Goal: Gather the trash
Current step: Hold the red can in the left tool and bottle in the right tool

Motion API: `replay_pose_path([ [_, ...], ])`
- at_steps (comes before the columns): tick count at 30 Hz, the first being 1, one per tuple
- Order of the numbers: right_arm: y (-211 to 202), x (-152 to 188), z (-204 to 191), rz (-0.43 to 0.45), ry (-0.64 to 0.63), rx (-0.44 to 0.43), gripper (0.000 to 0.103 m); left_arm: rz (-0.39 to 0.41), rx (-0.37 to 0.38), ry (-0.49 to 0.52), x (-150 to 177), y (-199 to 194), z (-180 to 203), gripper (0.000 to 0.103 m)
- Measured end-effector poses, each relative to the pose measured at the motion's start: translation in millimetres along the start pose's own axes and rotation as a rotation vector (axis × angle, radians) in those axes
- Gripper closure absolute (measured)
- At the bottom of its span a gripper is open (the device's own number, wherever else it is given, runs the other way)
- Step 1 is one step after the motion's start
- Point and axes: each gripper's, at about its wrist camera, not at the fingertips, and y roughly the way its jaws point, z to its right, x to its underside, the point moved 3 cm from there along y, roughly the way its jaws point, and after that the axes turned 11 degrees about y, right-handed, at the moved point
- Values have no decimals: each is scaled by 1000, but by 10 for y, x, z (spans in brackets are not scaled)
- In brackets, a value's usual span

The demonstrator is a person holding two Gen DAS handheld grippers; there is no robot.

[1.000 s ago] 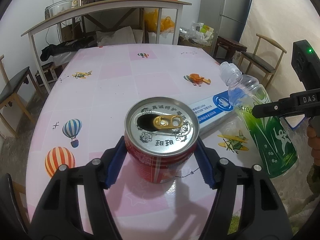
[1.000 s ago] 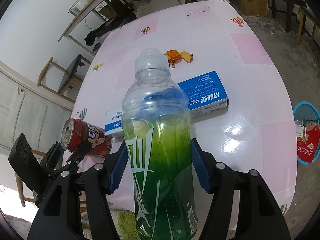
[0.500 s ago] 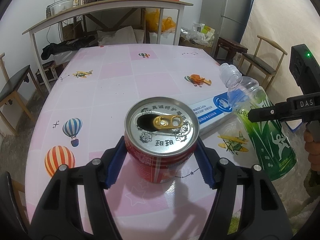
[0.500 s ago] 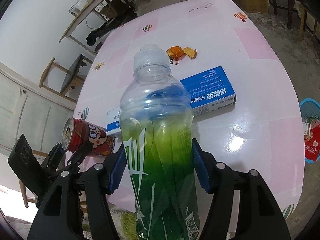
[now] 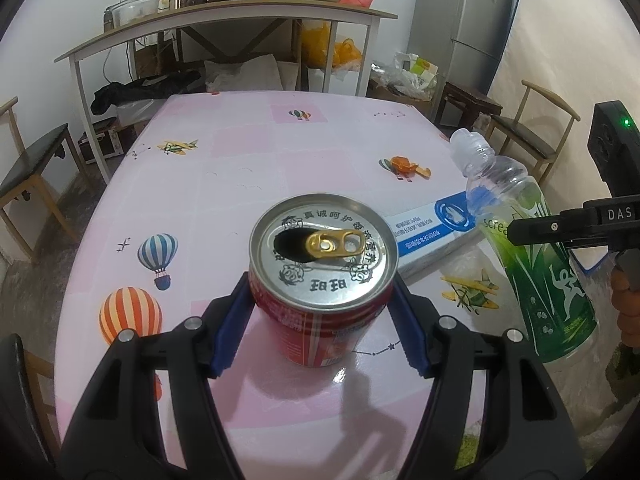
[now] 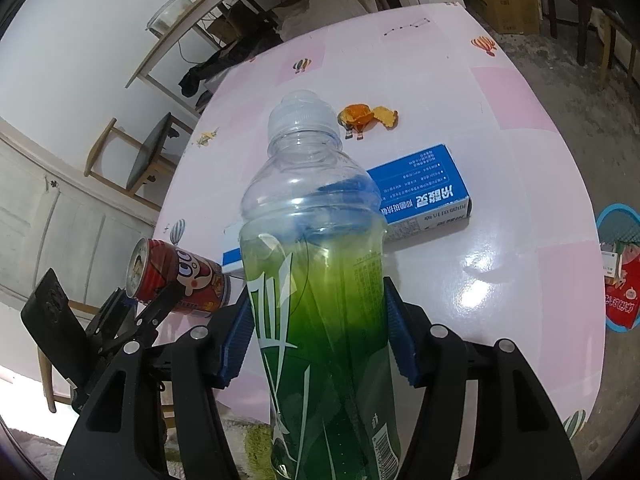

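Gripping can (image 5: 324, 280) between left jaws, bottle (image 6: 320, 280) between right

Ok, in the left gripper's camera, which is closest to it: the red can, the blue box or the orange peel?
1. Red can, between its pads.
2. Blue box, just behind, to the right.
3. Orange peel, farther back on the table.

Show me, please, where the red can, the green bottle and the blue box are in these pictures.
red can (image 5: 324, 256): left wrist view, on its silver lid.
green bottle (image 6: 320, 300): right wrist view, on the green label around its body.
blue box (image 6: 424, 188): right wrist view, on its blue top face.
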Motion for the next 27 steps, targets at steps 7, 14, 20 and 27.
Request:
replay_pose_path([
  [7, -65, -7, -6, 15, -2, -7, 45, 13, -20, 3, -42, -90, -6, 41],
  [14, -101, 1, -9, 24, 4, -12, 45, 10, -41, 7, -50, -151, -11, 41],
  [20, -135, -1, -3, 31, 6, -18, 45, 6, -58, -1, -65, -179, -49, 41],
  [27, -178, 4, -24, 43, -3, -30, 45, -5, -94, -5, -84, -225, -70, 41],
])
